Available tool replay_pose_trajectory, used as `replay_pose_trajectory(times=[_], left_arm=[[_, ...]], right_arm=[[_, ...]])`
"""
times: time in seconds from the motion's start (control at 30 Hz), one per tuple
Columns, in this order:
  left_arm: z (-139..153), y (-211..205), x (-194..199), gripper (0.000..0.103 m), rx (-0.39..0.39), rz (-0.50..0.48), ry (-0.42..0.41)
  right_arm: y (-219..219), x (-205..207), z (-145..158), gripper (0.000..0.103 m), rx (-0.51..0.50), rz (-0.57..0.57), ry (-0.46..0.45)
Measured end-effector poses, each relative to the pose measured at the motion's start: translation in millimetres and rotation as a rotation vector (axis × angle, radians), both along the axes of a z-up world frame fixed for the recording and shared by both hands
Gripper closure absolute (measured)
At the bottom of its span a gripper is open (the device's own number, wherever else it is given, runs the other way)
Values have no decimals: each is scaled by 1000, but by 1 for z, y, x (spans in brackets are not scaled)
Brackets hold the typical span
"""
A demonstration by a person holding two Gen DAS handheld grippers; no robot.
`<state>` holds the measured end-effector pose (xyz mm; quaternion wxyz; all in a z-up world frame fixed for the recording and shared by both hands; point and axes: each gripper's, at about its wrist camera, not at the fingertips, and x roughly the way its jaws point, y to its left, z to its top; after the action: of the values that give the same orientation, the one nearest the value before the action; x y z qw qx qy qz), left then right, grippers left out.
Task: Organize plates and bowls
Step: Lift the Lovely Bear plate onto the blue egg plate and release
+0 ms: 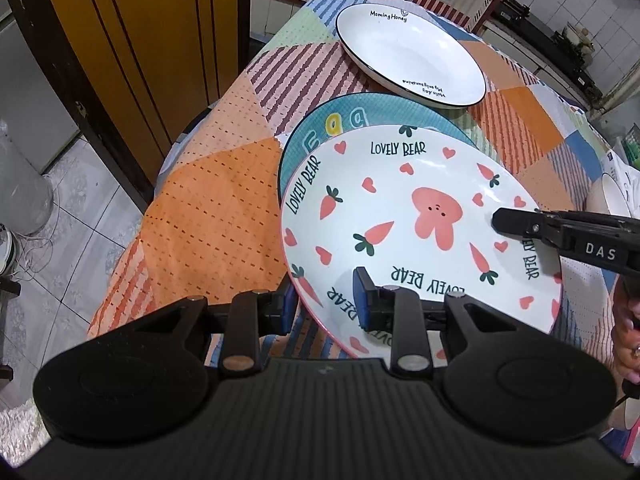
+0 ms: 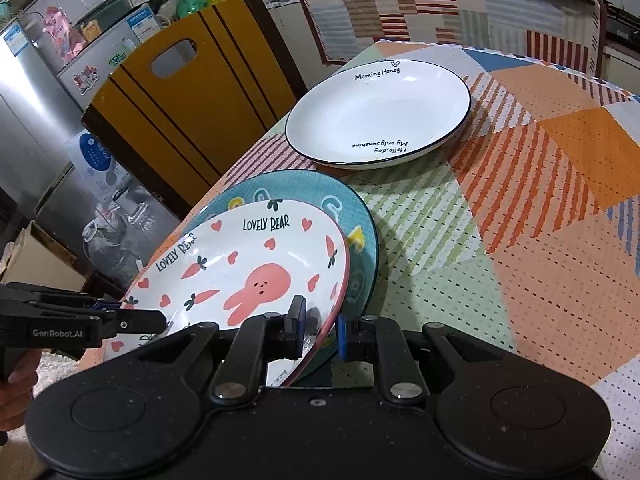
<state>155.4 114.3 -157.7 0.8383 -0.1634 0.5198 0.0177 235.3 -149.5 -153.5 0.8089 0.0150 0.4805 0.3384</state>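
A white "Lovely Bear" plate (image 1: 416, 232) with a pink rabbit and carrots is held tilted just above a teal plate (image 1: 360, 116) on the patterned tablecloth. My left gripper (image 1: 324, 300) is shut on its near rim, one finger above and one below. My right gripper (image 2: 320, 328) is shut on the plate's (image 2: 248, 276) opposite rim, over the teal plate (image 2: 360, 240). The right gripper shows in the left wrist view (image 1: 520, 224), and the left gripper in the right wrist view (image 2: 156, 320). A white "Morning Honey" plate (image 1: 408, 52) lies farther back (image 2: 380, 116).
The table (image 1: 208, 208) has its left edge close to the plates, with tiled floor below. A yellow-brown chair back (image 2: 184, 96) stands beside the table. A fridge (image 2: 28, 112) and a cluttered counter (image 2: 440, 4) lie beyond. Part of another white dish (image 1: 616, 196) shows at the right.
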Motion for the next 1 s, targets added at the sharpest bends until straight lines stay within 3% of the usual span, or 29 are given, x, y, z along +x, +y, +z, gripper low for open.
replay_pose_trajectory(times=[0.2, 0.37, 0.7, 0.87, 1.0], left_arm=[[0, 3, 9, 75, -30, 41, 57], [-1, 3, 12, 75, -35, 46, 90], [3, -8, 18, 76, 39, -31, 92], [7, -4, 15, 76, 29, -71, 79], [19, 0, 9, 76, 39, -107, 64]], right_arm=[[19, -14, 11, 79, -136, 31, -112], [32, -16, 16, 76, -218, 9, -139], [53, -20, 8, 72, -387, -7, -225], [52, -24, 4, 72, -373, -19, -270], [40, -31, 8, 72, -304, -35, -327]])
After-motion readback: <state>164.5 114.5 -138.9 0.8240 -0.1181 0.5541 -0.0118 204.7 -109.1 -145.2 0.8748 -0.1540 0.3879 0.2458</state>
